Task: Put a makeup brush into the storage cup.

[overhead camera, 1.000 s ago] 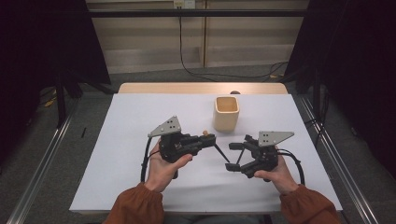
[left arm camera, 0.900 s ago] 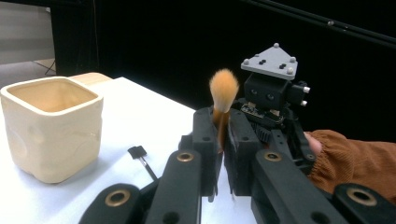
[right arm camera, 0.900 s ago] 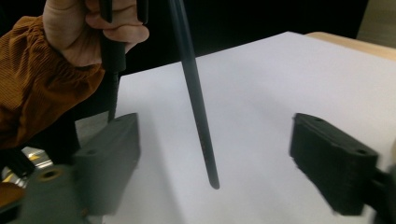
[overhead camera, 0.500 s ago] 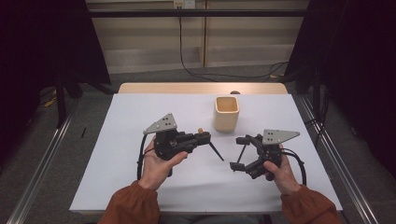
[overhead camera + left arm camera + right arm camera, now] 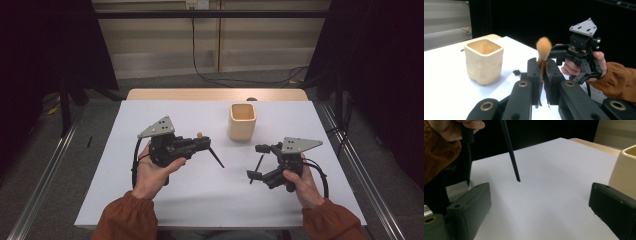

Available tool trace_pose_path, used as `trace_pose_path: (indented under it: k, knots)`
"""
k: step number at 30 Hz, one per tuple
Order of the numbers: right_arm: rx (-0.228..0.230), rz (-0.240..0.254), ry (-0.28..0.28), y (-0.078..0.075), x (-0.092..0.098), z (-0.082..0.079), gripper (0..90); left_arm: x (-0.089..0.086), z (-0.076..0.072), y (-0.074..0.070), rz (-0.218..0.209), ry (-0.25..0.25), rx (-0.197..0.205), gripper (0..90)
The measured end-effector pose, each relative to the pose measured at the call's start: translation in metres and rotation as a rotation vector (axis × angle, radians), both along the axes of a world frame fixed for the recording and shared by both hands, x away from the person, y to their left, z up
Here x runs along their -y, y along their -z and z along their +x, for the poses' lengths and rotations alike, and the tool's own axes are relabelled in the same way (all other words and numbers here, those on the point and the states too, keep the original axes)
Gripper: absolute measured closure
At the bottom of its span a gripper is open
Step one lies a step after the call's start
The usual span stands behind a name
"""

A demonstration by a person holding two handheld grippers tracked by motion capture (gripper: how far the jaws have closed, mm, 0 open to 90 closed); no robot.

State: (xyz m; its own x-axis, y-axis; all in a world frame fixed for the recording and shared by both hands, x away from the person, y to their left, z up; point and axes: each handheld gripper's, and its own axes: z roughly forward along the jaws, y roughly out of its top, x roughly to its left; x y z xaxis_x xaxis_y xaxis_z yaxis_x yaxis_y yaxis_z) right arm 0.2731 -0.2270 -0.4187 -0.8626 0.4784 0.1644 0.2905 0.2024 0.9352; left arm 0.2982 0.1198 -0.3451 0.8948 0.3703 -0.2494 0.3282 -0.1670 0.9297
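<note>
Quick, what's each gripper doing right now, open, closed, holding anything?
Left gripper: closed on the brush, tuft pointing up.
Right gripper: open, its jaws have just been opening, nothing between them.

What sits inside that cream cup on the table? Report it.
The cup shows a bare inner wall below the rim in the left gripper view; its bottom is hidden by the near wall. The brush is outside it, clamped in the left gripper.
</note>
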Motion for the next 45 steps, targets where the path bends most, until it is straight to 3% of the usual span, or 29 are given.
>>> trace_pose_path:
  k: [6,12,15,20,36,45]
  knots:
    - [0.027,-0.028,0.021,-0.002,-0.001,-0.003,2.1,-0.002,0.002,-0.005,0.049,0.009,-0.002,84.4]
    - [0.019,-0.012,-0.001,-0.001,-0.003,-0.002,2.0,0.0,0.007,-0.007,0.116,0.043,-0.028,84.4]
    - [0.02,-0.022,0.004,-0.001,-0.004,-0.003,2.1,0.001,0.009,-0.008,0.118,0.054,-0.035,84.4]
    - [0.015,-0.011,-0.005,-0.003,-0.004,-0.003,2.2,0.008,0.011,-0.01,0.16,0.09,-0.042,84.4]
    - [-0.017,-0.012,-0.07,-0.007,-0.017,-0.001,4.9,0.023,0.012,-0.015,0.212,0.123,-0.045,84.4]
    - [-0.001,-0.009,-0.104,-0.013,-0.027,-0.001,7.0,0.033,0.012,-0.012,0.223,0.139,-0.053,84.4]
